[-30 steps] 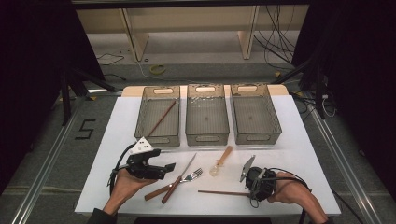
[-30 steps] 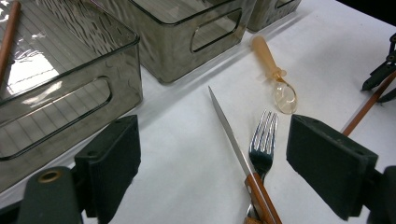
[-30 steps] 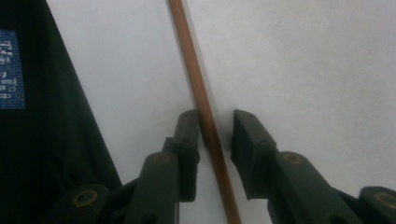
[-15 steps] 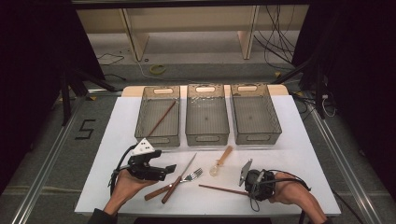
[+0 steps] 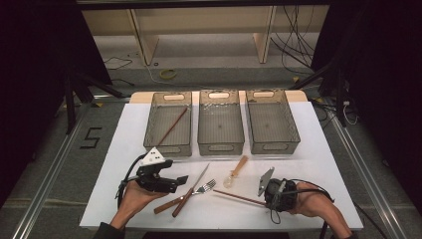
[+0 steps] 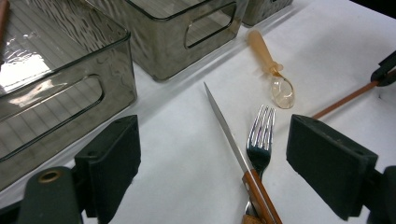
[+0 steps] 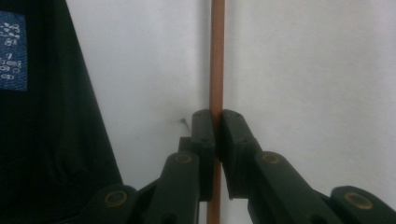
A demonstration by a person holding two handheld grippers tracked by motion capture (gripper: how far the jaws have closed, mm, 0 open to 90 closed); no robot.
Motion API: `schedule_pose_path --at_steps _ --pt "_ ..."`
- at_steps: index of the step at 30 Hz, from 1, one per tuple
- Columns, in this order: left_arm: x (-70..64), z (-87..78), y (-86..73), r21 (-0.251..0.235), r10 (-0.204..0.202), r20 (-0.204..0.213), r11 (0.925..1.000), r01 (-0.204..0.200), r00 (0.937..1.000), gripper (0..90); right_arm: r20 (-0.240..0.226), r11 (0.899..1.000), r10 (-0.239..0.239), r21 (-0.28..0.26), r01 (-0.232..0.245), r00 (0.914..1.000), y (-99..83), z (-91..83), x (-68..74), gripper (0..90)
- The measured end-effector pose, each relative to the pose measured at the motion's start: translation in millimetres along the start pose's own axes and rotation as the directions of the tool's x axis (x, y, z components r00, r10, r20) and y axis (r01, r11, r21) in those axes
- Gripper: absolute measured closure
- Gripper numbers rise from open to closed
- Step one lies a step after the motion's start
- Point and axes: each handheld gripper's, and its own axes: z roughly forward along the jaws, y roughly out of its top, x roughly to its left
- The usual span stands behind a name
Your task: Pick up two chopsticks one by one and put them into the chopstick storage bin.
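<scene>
A brown chopstick (image 5: 238, 197) lies on the white table, and my right gripper (image 5: 269, 201) is shut on its near end; in the right gripper view the stick (image 7: 217, 56) runs up between the closed jaws (image 7: 215, 126). My left gripper (image 5: 180, 181) is open at the front left. Ahead of its jaws (image 6: 212, 154) lie a knife (image 6: 229, 137) and a fork (image 6: 260, 137) with wooden handles, and further on a small spoon (image 6: 275, 77) with a pale handle. Another chopstick (image 5: 173, 125) rests in the left bin (image 5: 159, 144).
Three clear grey bins stand in a row at the back of the table: left, middle (image 5: 221, 145) and right (image 5: 273, 145). The table's front edge (image 5: 209, 226) is close to both hands. Cables trail from each gripper.
The right gripper has shifted slightly with the chopstick, whose far tip now points more to the left. The left gripper has barely moved.
</scene>
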Motion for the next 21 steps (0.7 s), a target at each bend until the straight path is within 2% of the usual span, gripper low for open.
schedule_pose_path --at_steps 1,2,10,14,18,19,20,21 --pt "-0.6 0.1 0.6 0.000 0.004 0.000 1.0000 -0.004 1.0000 17.1 0.002 1.000 0.012 0.002 -0.012 0.9999 -0.1 -2.0 0.1 84.8" --pt "-1.5 0.0 1.2 0.000 0.007 0.004 1.0000 -0.007 1.0000 17.1 0.011 1.000 0.001 -0.012 -0.001 0.9999 -0.6 -2.8 -1.0 84.8" --pt "-8.5 0.7 10.4 0.002 0.040 0.027 0.9992 -0.040 0.9988 17.1 0.042 0.998 0.010 -0.063 -0.008 0.9991 3.8 -15.5 -4.6 84.8" --pt "-14.2 2.5 17.0 0.012 0.066 0.049 0.9977 -0.067 0.9966 17.2 0.047 0.997 -0.008 -0.073 0.012 0.9989 13.9 -19.3 -6.5 84.8" --pt "-21.5 6.3 22.6 0.030 0.104 0.075 0.9938 -0.107 0.9917 17.5 0.054 0.997 -0.025 -0.077 0.029 0.9983 25.6 -21.1 -6.8 84.7" --pt "-23.1 7.5 23.9 0.034 0.111 0.080 0.9929 -0.114 0.9906 17.4 0.052 0.996 -0.048 -0.078 0.052 0.9975 28.1 -21.4 -8.1 84.7" --pt "-24.7 8.9 25.3 0.039 0.118 0.084 0.9917 -0.122 0.9894 17.4 0.051 0.995 -0.042 -0.087 0.046 0.9978 31.2 -21.3 -7.2 84.8" --pt "-26.3 9.9 26.6 0.044 0.126 0.087 0.9905 -0.130 0.9882 17.4 0.051 0.994 -0.065 -0.084 0.069 0.9966 33.7 -22.0 -8.4 84.7"
